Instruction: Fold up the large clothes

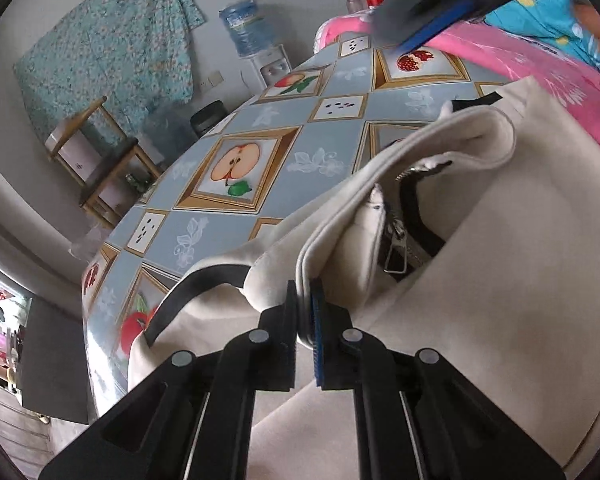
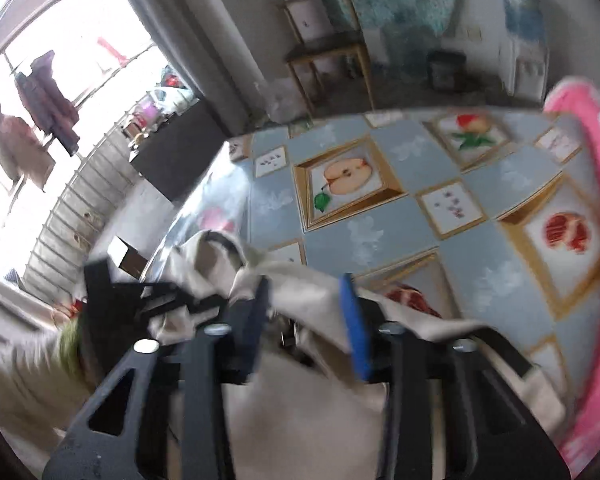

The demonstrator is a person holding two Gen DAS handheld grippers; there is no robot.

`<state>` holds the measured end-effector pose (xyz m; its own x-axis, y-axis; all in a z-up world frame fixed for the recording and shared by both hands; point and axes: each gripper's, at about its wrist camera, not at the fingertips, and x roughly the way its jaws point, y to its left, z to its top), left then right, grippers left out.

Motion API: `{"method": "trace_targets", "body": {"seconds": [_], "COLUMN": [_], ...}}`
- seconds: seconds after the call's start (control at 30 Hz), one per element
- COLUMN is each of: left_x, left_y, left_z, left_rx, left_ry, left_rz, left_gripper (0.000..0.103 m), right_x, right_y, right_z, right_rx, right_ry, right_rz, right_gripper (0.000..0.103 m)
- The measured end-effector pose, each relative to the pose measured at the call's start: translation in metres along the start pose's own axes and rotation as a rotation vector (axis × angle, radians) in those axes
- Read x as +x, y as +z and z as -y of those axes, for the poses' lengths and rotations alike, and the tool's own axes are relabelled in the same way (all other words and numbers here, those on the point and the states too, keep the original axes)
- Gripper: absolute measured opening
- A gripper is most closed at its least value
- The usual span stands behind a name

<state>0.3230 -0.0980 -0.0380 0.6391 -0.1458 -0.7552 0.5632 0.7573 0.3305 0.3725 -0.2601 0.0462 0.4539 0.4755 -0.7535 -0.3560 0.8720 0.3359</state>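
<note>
My left gripper [image 1: 305,312], lower centre: jaws pinched on edge of cream zip-front jacket [image 1: 500,280]. My right gripper [image 2: 308,320]: jaws apart, cream cloth between, grip unclear. Fruit-print blue tablecloth [image 1: 320,128] behind; no writing legible.

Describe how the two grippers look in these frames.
Both are the same build. The left gripper has matte black angular link arms with cut-out slots, round silver pivot pins and thin pale rails; one of its fingers is black, the other carries a ribbed blue pad. The right gripper, blurred, shows the same black frame, silver pins and one blue pad. No cables or markings show.
</note>
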Motion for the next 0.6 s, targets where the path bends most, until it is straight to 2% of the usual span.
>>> {"method": "trace_targets", "body": {"seconds": [0.07,0.13,0.2,0.27,0.37,0.47,0.6], "left_x": [-0.006,-0.013,-0.024,-0.036,-0.049,-0.048,-0.042], "left_y": [0.000,0.000,-0.002,-0.005,-0.011,-0.020,-0.036], "left_z": [-0.003,-0.009,-0.022,-0.037,-0.055,-0.083,-0.115], "left_rx": [-0.021,-0.042,-0.092,-0.169,-0.275,-0.479,-0.759], "left_ry": [-0.022,-0.053,-0.109,-0.205,-0.323,-0.470,-0.612], "left_rz": [0.013,0.031,0.046,0.057,0.068,0.050,0.074], "left_gripper": [0.006,0.007,0.010,0.012,0.021,0.035,0.049], "right_x": [0.039,0.067,0.077,0.074,0.063,0.061,0.057], "right_y": [0.008,0.003,-0.008,-0.020,-0.034,-0.042,-0.049], "right_z": [0.011,0.021,0.023,0.020,0.019,0.018,0.014], "right_rx": [0.084,0.141,0.163,0.156,0.161,0.153,0.145], "right_ry": [0.013,0.022,0.058,0.112,0.179,0.181,0.183], "right_rz": [-0.084,-0.170,-0.212,-0.213,-0.213,-0.222,-0.217], "right_gripper": [0.012,0.009,0.007,0.007,0.007,0.007,0.007]}}
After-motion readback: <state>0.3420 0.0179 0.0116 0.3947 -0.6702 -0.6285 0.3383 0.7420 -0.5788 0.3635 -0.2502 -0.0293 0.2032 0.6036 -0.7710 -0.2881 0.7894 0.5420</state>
